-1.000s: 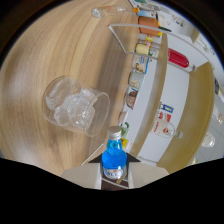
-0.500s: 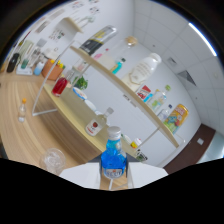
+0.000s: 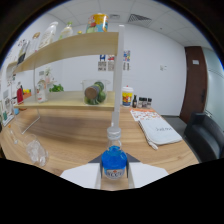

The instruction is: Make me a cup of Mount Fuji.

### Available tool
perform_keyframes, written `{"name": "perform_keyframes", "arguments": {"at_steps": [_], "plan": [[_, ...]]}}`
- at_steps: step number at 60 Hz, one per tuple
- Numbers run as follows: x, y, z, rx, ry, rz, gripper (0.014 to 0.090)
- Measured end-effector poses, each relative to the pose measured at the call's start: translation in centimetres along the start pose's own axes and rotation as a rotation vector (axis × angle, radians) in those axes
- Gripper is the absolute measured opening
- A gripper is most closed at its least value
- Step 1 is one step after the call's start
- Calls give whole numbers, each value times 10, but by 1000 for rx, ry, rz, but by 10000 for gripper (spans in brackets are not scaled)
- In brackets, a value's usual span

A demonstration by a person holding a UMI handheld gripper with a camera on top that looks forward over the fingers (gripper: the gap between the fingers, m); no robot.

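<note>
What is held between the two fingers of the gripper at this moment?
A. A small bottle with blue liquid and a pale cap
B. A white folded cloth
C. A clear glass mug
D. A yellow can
A: the blue bottle stands upright between the fingers of the gripper, which press on its sides, while the clear glass rests apart on the wooden table.

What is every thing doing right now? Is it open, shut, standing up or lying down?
Blue bottle: upright, cap on, held between the jaws.
Gripper: shut on the blue bottle.
Clear glass: lying on the wooden table.
Jar: tipped on its side on the shelf.
</note>
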Motion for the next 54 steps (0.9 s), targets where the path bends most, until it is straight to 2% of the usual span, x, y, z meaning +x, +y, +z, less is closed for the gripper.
{"name": "perform_keyframes", "arguments": {"at_steps": [13, 21, 31, 48, 54], "plan": [[10, 42, 23, -100, -27, 15, 360], [13, 45, 29, -118, -33, 41, 363], [11, 59, 32, -194, -43, 48, 368], [11, 66, 26, -215, -29, 51, 381], [11, 63, 20, -196, -12, 41, 487]]}}
